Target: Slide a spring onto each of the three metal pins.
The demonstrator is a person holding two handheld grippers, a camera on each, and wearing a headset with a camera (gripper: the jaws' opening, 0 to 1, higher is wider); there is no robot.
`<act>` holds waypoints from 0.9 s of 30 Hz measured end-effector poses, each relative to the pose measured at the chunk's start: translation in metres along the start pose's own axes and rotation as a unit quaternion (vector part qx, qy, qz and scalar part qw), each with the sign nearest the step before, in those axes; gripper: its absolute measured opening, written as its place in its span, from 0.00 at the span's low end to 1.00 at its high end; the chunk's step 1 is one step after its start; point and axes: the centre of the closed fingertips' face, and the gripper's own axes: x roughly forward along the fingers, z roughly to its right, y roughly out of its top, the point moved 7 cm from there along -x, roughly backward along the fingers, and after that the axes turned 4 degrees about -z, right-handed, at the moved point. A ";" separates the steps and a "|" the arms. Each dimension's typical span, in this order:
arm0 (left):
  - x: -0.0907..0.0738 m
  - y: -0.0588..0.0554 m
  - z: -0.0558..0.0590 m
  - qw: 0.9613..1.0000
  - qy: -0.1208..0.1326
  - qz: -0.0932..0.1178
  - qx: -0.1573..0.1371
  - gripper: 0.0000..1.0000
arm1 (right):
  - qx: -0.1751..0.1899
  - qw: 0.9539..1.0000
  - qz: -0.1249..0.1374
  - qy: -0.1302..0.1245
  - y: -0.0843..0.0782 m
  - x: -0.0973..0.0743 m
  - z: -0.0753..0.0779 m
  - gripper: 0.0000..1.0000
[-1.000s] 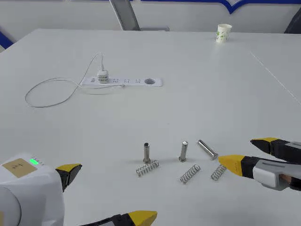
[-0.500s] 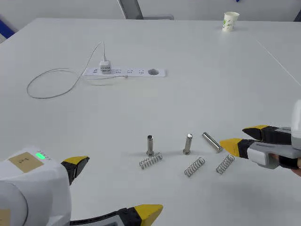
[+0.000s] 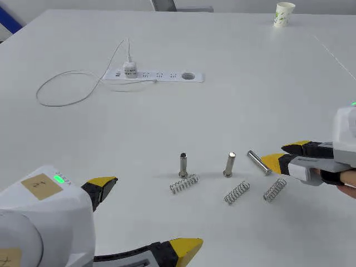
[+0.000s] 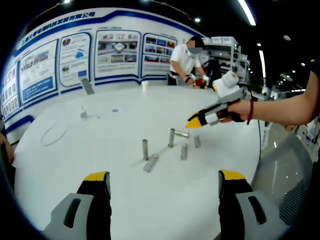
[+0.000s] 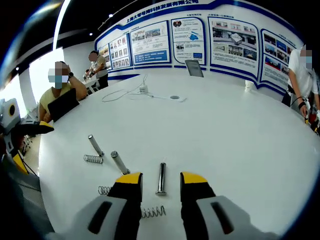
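1. Since a second ago my right tongs [image 3: 281, 154] have drawn up to the lying pin [image 3: 259, 162]; jaws slightly apart, pin between their tips, ungripped.
2. Nearest me, my left tongs [image 3: 144, 216] hang wide apart, empty.
3. Three springs [image 3: 184, 184] [image 3: 237, 192] [image 3: 275, 189] lie on the table [image 3: 250, 100], each beside a pin.
4. Two pins [image 3: 183, 165] [image 3: 229, 164] stand upright.
5. Beyond: power strip [image 3: 161, 75], paper cup [image 3: 283, 14].

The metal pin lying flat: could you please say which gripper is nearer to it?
Right. The right gripper is just beside the lying pin; the left gripper is far off.
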 end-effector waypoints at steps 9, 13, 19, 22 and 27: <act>0.003 -0.004 -0.001 1.000 -0.002 -0.003 -0.003 0.90 | -0.006 1.000 -0.015 0.008 0.001 0.020 -0.001 0.27; 0.004 -0.004 -0.001 1.000 -0.002 -0.002 -0.002 0.90 | -0.002 1.000 -0.018 0.012 0.001 0.027 -0.001 0.25; 0.005 -0.003 -0.001 1.000 -0.004 -0.002 0.000 0.89 | -0.002 1.000 -0.027 0.007 -0.001 0.038 0.001 0.21; 0.006 -0.003 -0.002 1.000 -0.004 -0.003 0.000 0.89 | 0.002 1.000 -0.029 0.005 -0.002 0.042 0.002 0.19; 0.006 -0.004 -0.002 1.000 -0.005 -0.008 0.000 0.88 | 0.014 0.999 -0.032 0.010 -0.003 0.048 0.003 0.17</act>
